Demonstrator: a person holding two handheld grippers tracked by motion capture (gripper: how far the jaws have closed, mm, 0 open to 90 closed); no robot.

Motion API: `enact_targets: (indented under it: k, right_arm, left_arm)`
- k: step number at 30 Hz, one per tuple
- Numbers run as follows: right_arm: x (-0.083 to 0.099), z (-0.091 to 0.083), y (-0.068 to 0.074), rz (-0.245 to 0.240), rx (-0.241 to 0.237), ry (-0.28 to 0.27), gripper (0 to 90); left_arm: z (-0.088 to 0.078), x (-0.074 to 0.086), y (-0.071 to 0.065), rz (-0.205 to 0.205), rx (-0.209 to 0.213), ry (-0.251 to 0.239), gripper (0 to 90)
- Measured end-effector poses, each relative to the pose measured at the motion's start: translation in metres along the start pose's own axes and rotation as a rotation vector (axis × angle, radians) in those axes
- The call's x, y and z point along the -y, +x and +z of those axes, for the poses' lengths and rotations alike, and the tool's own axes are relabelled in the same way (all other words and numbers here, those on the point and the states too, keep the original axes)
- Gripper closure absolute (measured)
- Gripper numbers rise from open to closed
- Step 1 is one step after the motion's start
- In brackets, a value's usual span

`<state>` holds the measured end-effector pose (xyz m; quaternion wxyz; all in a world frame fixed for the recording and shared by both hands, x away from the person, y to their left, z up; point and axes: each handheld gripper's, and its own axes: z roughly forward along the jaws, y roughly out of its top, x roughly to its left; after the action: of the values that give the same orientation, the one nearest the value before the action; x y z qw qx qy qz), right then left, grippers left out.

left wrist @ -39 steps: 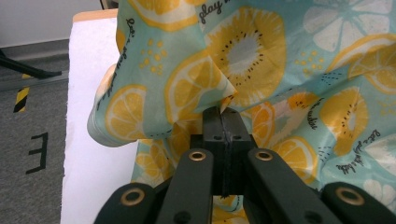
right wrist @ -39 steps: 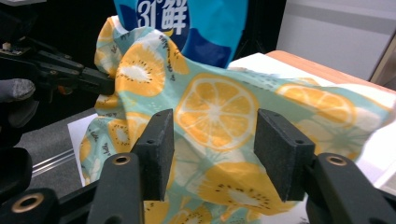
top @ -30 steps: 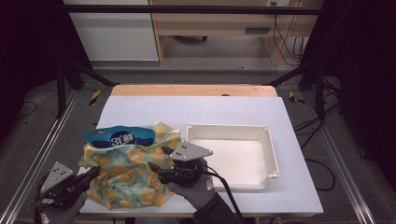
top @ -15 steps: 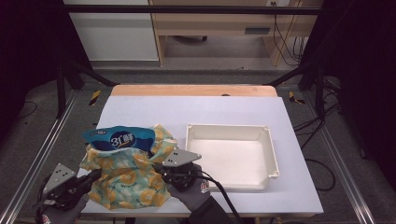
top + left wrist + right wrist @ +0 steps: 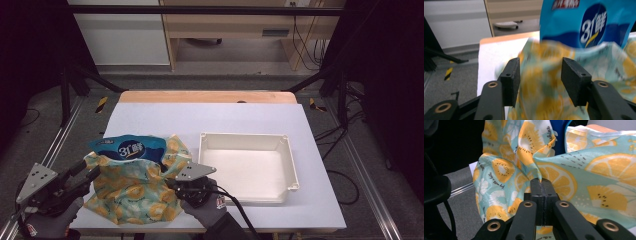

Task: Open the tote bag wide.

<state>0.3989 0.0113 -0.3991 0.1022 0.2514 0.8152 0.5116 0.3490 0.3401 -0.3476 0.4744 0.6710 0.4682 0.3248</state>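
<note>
At the desk's [image 5: 310,130] near-left corner lies the fruit-print cloth bag [image 5: 131,189], soft, light; right gripper [image 5: 541,181] fingers pinch a fold of its fabric; left gripper [image 5: 540,75] fingers have just been opening, half apart astride the bag's edge; grip hems, not the slippery blue packet [image 5: 129,148] inside.

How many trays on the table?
1. The white tray sits on the table, right of the fruit-print bag that holds a blue packet. The bag could hide something small behind it.

The cloth bag [image 5: 132,192] lies on the table [image 5: 225,120], left of the tray [image 5: 245,167]; a packet [image 5: 127,147] sits in the bag.
</note>
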Motion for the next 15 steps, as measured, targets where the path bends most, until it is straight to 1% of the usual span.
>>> enact_targets:
  k: [1, 4, 6, 8, 10, 11, 12, 13, 14, 15]
  right_arm:
    - [0.0, 0.0, 0.0, -0.002, 0.002, 0.001, 90.0]
    - [-0.001, -0.001, 0.0, -0.001, 0.0, -0.002, 90.0]
    - [-0.001, -0.002, 0.0, -0.001, 0.001, -0.005, 90.0]
    - [-0.003, -0.002, 0.0, 0.0, 0.001, -0.014, 90.0]
    - [-0.004, -0.001, 0.0, -0.001, 0.0, -0.018, 90.0]
    - [-0.004, -0.001, 0.0, -0.001, 0.0, -0.018, 90.0]
    - [-0.004, 0.001, 0.001, -0.001, -0.002, -0.018, 90.0]
    - [-0.004, 0.002, 0.001, 0.001, -0.004, -0.018, 90.0]
    - [-0.003, 0.002, 0.001, 0.004, -0.005, -0.019, 90.0]
    - [-0.003, 0.002, 0.001, 0.004, -0.005, -0.019, 90.0]
  left_arm:
    - [0.0, -0.005, -0.001, 0.01, -0.014, -0.011, 47.6]
    - [-0.001, -0.006, 0.0, 0.013, -0.007, -0.013, 47.2]
    - [0.001, -0.006, 0.001, 0.015, -0.001, 0.005, 47.1]
    - [0.006, -0.003, 0.003, 0.018, 0.021, 0.031, 47.8]
    - [0.013, 0.0, 0.003, 0.018, 0.045, 0.058, 54.5]
    - [0.016, 0.002, 0.004, 0.021, 0.05, 0.073, 54.5]
    - [0.023, 0.007, 0.005, 0.018, 0.055, 0.097, 66.2]
    - [0.025, 0.009, 0.006, 0.011, 0.065, 0.106, 73.0]
    - [0.025, 0.009, 0.006, 0.011, 0.065, 0.106, 79.2]
    - [0.027, 0.012, 0.007, 0.01, 0.064, 0.117, 79.2]
